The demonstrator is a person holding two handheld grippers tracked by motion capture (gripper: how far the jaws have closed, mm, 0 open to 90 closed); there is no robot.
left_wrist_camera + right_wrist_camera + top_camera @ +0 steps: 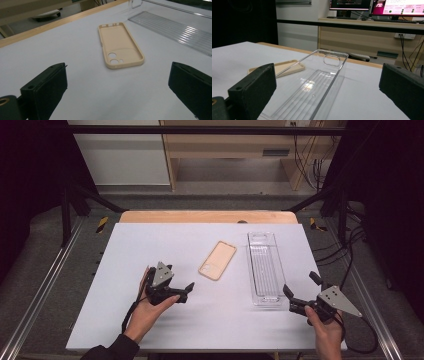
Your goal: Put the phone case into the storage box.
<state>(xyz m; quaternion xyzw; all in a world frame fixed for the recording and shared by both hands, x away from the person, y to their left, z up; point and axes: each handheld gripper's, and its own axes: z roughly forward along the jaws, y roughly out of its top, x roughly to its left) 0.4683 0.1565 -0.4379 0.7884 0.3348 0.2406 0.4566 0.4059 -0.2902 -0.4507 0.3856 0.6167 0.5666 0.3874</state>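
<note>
The left gripper [186, 290] hovers with jaws wide apart, empty, aimed at the phone case [218, 260] lying open side up mid-surface [150, 245]. The right gripper [300, 290], jaws also apart, sits at the near end of the clear tray [264, 266], just beside the case.

Two black two-jaw grippers, left [186, 292] and right [300, 290], are topped by grey triangular plates; black cables trail toward six o'clock.
</note>
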